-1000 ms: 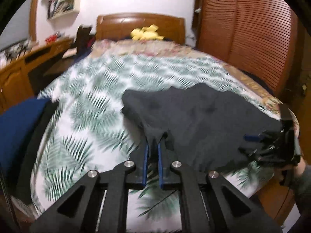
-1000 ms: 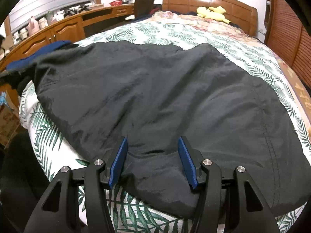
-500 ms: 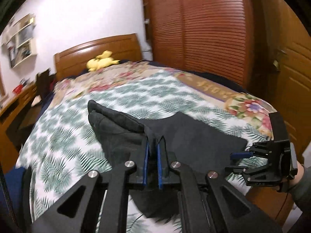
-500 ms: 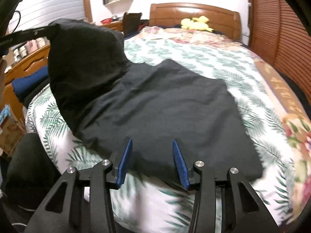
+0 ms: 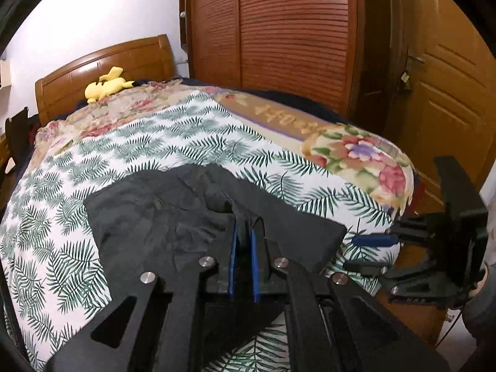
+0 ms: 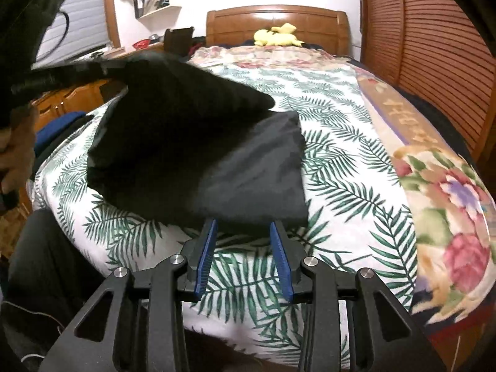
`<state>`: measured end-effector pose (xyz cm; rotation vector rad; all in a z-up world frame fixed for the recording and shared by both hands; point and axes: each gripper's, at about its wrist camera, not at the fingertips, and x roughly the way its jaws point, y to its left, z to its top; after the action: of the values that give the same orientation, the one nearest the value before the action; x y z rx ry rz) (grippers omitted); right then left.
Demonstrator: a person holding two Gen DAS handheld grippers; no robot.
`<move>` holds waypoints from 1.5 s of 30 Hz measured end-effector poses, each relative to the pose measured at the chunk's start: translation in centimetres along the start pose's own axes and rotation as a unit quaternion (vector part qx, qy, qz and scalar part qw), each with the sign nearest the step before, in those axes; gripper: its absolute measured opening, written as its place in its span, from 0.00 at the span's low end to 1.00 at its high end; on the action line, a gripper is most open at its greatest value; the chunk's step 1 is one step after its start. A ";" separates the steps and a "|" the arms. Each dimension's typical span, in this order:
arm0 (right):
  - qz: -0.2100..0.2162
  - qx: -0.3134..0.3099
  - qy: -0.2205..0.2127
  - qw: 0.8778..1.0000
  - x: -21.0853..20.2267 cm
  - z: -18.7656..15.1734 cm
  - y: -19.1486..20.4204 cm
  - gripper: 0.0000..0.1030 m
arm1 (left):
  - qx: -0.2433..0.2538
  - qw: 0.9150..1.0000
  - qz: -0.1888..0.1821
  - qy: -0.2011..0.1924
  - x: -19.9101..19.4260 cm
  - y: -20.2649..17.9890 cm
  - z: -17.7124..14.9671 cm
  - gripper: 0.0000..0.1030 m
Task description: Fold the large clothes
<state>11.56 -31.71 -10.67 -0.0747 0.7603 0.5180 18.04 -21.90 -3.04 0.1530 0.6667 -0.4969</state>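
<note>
A black garment (image 5: 161, 217) lies partly folded on the leaf-print bedsheet (image 5: 62, 248). My left gripper (image 5: 243, 232) is shut on a pinched edge of it. In the right wrist view the left gripper (image 6: 121, 68) holds that edge up, so a flap of the garment (image 6: 186, 142) hangs over the flat lower layer. My right gripper (image 6: 242, 223) hovers at the garment's near edge. Its jaws are closing, and its blue pads (image 6: 206, 254) stand apart without pressing on cloth. In the left wrist view the right gripper (image 5: 369, 254) sits off the garment's right corner.
A yellow plush toy (image 6: 276, 35) lies by the wooden headboard (image 6: 276, 20). A floral quilt (image 6: 449, 198) covers the bed's right side, beside slatted wardrobe doors (image 5: 279, 37). A wooden desk (image 6: 77, 96) and a blue cloth pile (image 6: 59, 124) are left of the bed. A person's hand (image 6: 15, 148) grips the left tool.
The left gripper carried the garment's edge up and across to the right, folding the cloth over itself. The right gripper's jaws narrowed and now sit at the garment's near edge instead of over the cloth.
</note>
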 end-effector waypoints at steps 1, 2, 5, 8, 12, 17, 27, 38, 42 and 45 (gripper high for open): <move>0.002 0.005 -0.002 1.000 0.0 0.0 -0.1 0.34 | 0.000 1.000 0.002 0.000 0.0 -0.1 0.0 0.04; 0.005 0.011 -0.005 1.000 -0.1 0.1 -0.2 0.34 | -0.003 1.000 0.004 -0.001 -0.4 0.1 0.0 0.05; 0.008 0.017 -0.011 1.000 -0.1 0.7 -0.2 0.34 | -0.018 1.000 -0.007 -0.008 -1.4 0.6 -0.1 0.10; 0.007 0.017 -0.021 1.000 -0.3 1.6 0.3 0.34 | -0.026 0.999 -0.026 -0.026 -3.2 1.3 -0.4 0.11; 0.013 0.021 -0.039 0.999 -0.8 3.5 0.8 0.34 | -0.029 0.998 -0.012 -0.047 -5.8 2.7 -1.4 0.12; 0.019 0.010 -0.060 0.998 -0.9 6.3 2.7 0.35 | -0.044 0.998 0.011 -0.052 -7.9 5.8 -3.2 0.14; 0.017 -0.014 -0.044 0.999 3.0 8.9 6.7 0.51 | -0.073 0.995 0.050 -0.050 -9.7 10.4 -7.6 0.15; 0.020 0.007 -0.004 1.000 7.3 9.2 6.1 0.55 | -0.103 0.991 0.071 -0.040 -10.2 13.4 -11.2 0.16; 0.029 0.023 0.017 0.999 8.7 8.4 5.5 0.55 | -0.113 0.990 0.078 -0.036 -10.0 14.1 -12.6 0.16; 0.034 0.025 0.033 0.999 9.6 7.7 5.7 0.55 | -0.122 0.989 0.080 -0.030 -9.7 14.6 -13.5 0.16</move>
<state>19.64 -20.81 -10.86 -0.0204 0.8412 0.5626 11.13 -1.40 -7.77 -0.0402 0.6455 -0.2622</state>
